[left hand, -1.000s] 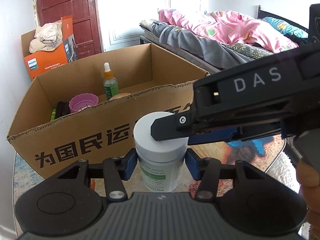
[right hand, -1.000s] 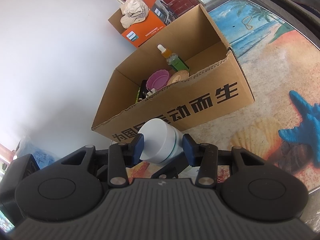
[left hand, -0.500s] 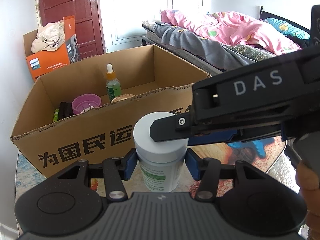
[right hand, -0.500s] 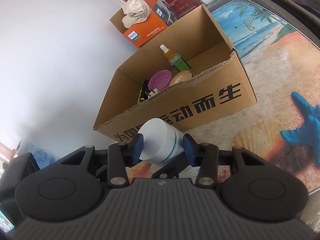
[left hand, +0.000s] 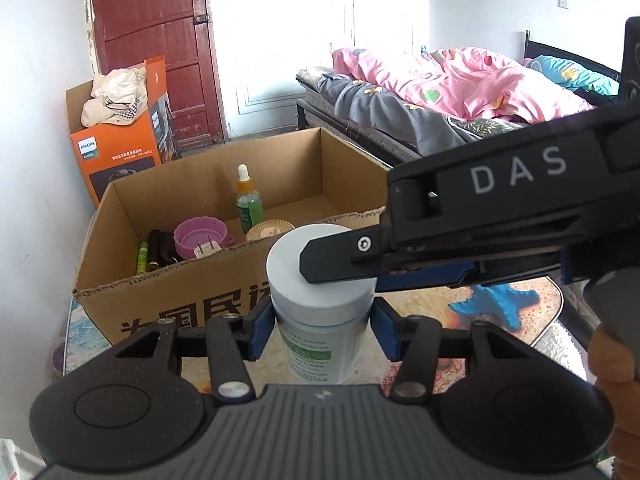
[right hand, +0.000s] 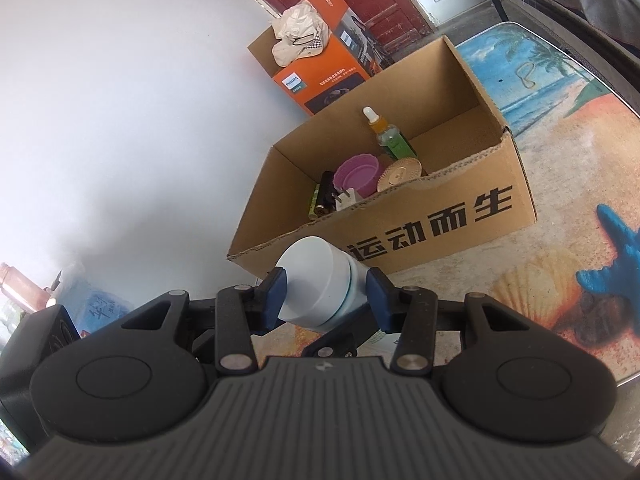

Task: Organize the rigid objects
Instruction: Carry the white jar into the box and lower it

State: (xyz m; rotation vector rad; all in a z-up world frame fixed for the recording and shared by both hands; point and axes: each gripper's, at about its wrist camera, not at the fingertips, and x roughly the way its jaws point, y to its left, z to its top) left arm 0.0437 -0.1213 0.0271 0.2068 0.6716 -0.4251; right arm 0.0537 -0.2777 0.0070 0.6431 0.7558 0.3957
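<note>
You are pinching the white-lidded jar point(left hand: 320, 304) with both tongs: the left tongs point(left hand: 320, 326) are gripping its body, the right tongs point(right hand: 326, 294) its lid, just in front of the cardboard box point(right hand: 424, 224), above the worktop point(right hand: 560, 240).

A home bedroom: an unmade bed point(left hand: 460, 96) on a dark metal frame carries a rumpled pink quilt point(left hand: 452, 80) over a grey patterned blanket point(left hand: 384, 112), a dark red panelled wooden door point(left hand: 156, 40) stands in a white plastered wall, and an orange Philips appliance carton point(left hand: 124, 148) holding a cream cap point(left hand: 112, 100) sits on the floor beside it
</note>
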